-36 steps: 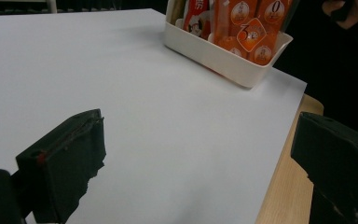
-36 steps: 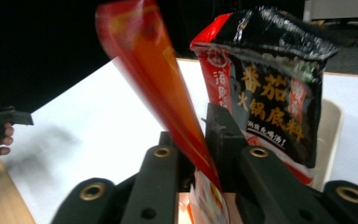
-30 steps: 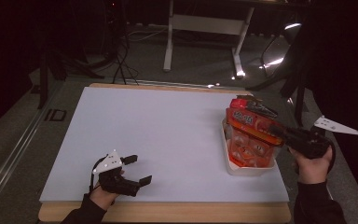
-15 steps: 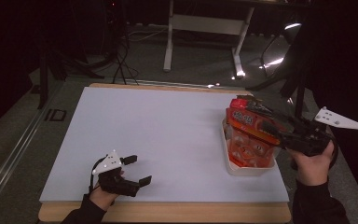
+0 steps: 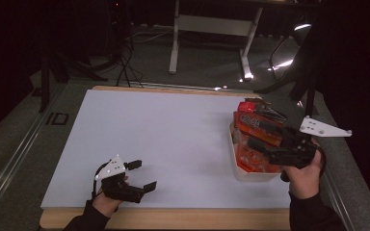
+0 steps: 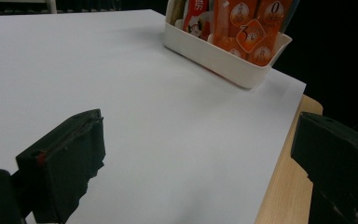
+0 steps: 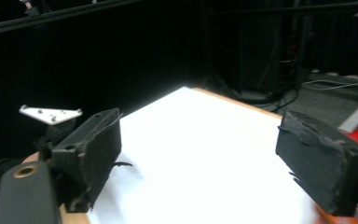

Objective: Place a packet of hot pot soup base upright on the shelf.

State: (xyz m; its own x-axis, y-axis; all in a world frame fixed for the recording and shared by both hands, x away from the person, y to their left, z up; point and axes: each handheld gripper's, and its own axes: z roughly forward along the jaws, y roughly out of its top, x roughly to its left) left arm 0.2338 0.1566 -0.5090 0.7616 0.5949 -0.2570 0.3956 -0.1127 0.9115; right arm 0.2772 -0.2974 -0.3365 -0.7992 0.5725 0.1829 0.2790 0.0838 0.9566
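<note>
- Hovering over the near end of the white bin (image 5: 250, 175), my right gripper (image 5: 260, 136) points across the table towards the left; its jaws have just been opening and now stand wide with nothing between them.
- My right gripper view confirms it: bare white tabletop (image 7: 205, 154) shows in the gap between the two black pads, with a sliver of red at the right edge that I cannot identify.
- Orange snack packets (image 5: 250, 156) stand upright in the bin, directly below and behind my right jaws, not touching them as far as I can tell.
- A red packet (image 5: 255, 122) sits on top of the stack at the far end of the bin, beyond my right jaws.
- My left gripper (image 5: 142, 175) rests low at the near left edge of the table, jaws spread and empty.
- From my left gripper view, the bin (image 6: 214, 58) and its orange packets (image 6: 247, 32) lie well apart from those jaws, far across the white surface near the table's corner.
</note>
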